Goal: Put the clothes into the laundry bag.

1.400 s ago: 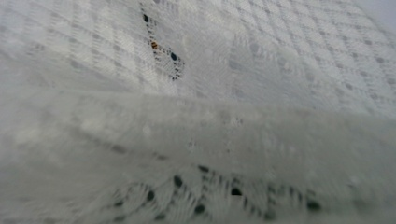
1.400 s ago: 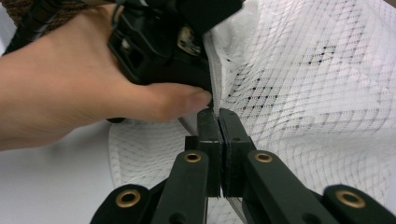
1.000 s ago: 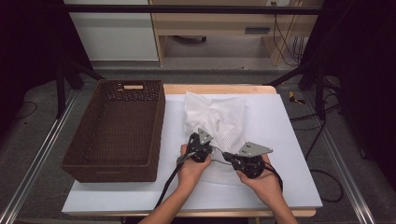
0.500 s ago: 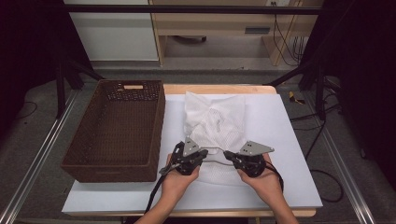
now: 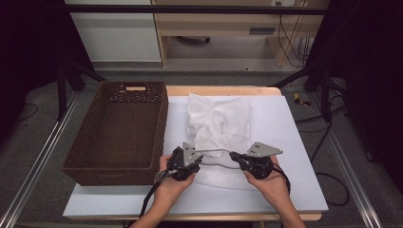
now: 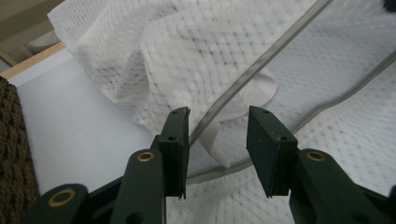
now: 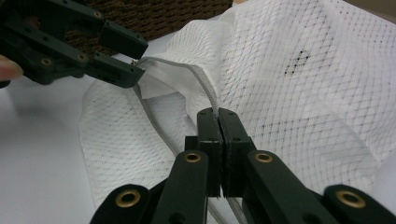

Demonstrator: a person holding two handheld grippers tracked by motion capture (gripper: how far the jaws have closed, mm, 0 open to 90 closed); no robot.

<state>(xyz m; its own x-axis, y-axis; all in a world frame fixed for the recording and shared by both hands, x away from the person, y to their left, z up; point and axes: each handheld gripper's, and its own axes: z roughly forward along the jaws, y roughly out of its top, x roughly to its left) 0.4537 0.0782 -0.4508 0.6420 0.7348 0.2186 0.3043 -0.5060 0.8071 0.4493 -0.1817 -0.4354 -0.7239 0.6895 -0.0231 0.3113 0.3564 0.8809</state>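
The right gripper (image 7: 217,116) has its jaws pressed together on the grey zip edge (image 7: 205,88) of a white mesh bag (image 7: 303,79), the strip running out from between the pads. In the high view that gripper (image 5: 234,156) sits at the near right of the bag (image 5: 221,124), held by the person's right hand (image 5: 272,183). The left gripper (image 6: 217,128) has just been opening: its jaws stand spread, with the zip edge (image 6: 261,65) and a white flap of the bag (image 6: 205,51) passing through the gap, neither pad pressing on them. The right gripper view shows this left gripper (image 7: 137,58) farther off, jaws parted at the bag's opening, touching or just over the zip edge there. In the high view the left gripper (image 5: 196,159) is at the near left of the bag, in the left hand (image 5: 173,183), with a length of the zip edge stretched between the two grippers. The bag lies crumpled on the white mat (image 5: 294,142) in the middle of the table (image 5: 223,90), reaching from the grippers toward the far edge. A brown wicker basket (image 5: 114,166) stands just beside it on the left, on the mat's left part.
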